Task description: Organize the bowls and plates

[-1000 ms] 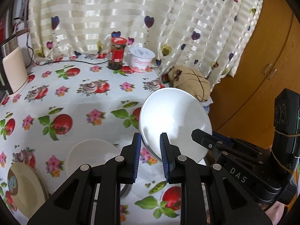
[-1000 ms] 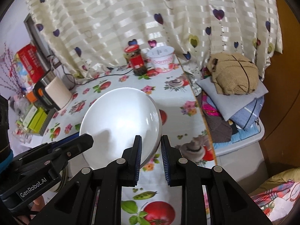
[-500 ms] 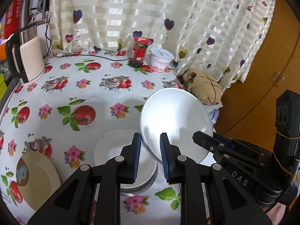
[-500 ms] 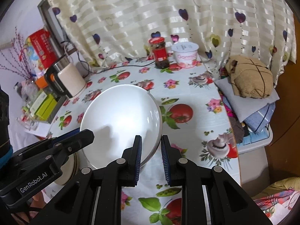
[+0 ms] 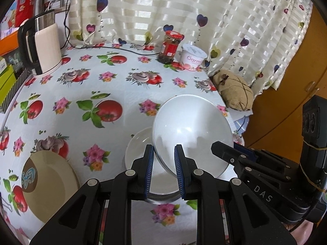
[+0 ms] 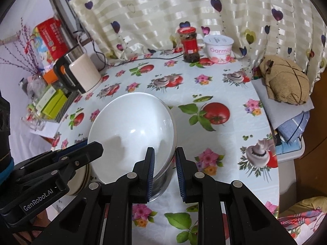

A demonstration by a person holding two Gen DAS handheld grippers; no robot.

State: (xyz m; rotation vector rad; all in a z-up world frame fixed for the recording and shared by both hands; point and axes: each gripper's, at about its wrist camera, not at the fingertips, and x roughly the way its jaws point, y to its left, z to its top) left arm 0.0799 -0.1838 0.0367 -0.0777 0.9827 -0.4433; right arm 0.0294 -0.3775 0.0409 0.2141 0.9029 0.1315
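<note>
2 grippers, left [image 5: 163, 167] and right [image 6: 164, 169], each clamped on rim of 1 round white ceramic plate [image 5: 192, 134], tilted above 1 steel bowl [image 5: 141, 163], near table edge. 1 beige plate [image 5: 49, 183] at left.

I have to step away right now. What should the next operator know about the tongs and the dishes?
Left tongs and right tongs: each clamped on an opposite rim of the white bowl, held tilted.
Below it: another white bowl on the table. Cream plates lie to its left.
Done: bowl lifted over the stack.
Left: probably lower it into the bowl beneath, release.
</note>
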